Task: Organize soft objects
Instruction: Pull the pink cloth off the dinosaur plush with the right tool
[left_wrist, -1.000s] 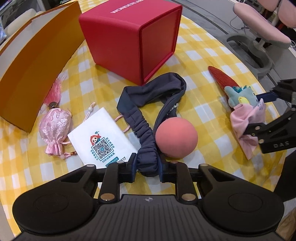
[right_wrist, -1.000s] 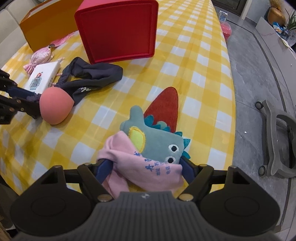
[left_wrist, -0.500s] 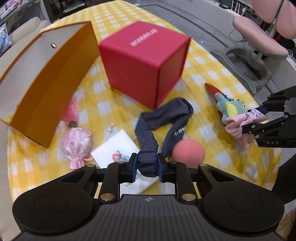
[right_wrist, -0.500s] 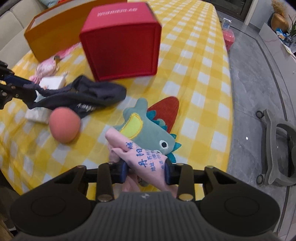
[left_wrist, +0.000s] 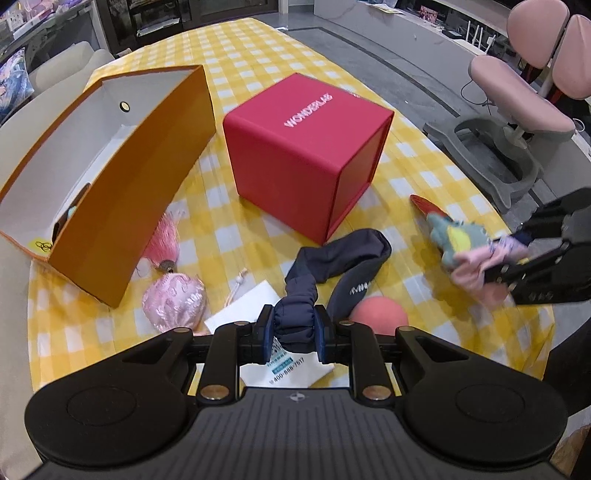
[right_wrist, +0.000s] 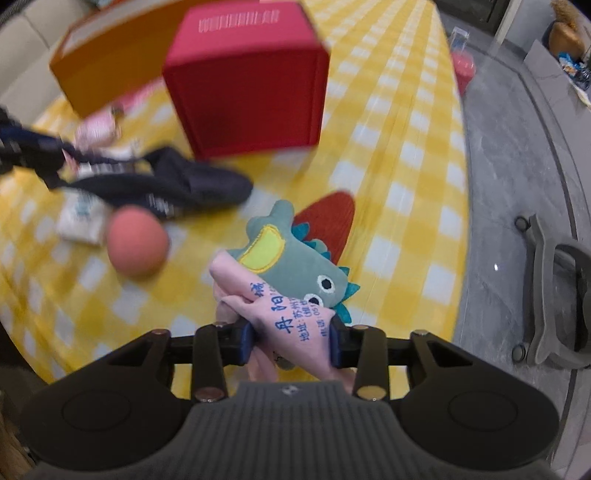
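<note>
My left gripper (left_wrist: 294, 334) is shut on the ruched end of a navy headband (left_wrist: 343, 254), lifting it while its far end still rests on the checked tablecloth; it also shows in the right wrist view (right_wrist: 177, 181). My right gripper (right_wrist: 291, 339) is shut on the pink cloth part of a teal dinosaur plush (right_wrist: 295, 262), held above the table; the plush also shows in the left wrist view (left_wrist: 454, 240). An open orange box (left_wrist: 110, 177) lies at the left. A pink ball (left_wrist: 378, 314) sits near my left gripper.
A closed red cube box (left_wrist: 306, 147) stands mid-table. A pink satin pouch with tassel (left_wrist: 173, 302), a white printed pouch (left_wrist: 255, 314) and a red felt piece (right_wrist: 328, 221) lie on the cloth. The table edge and an office chair (left_wrist: 517, 110) are at right.
Both grippers have risen and pulled back. The headband end has lifted off the table. The right gripper closed on the plush and raised it off the red felt piece.
</note>
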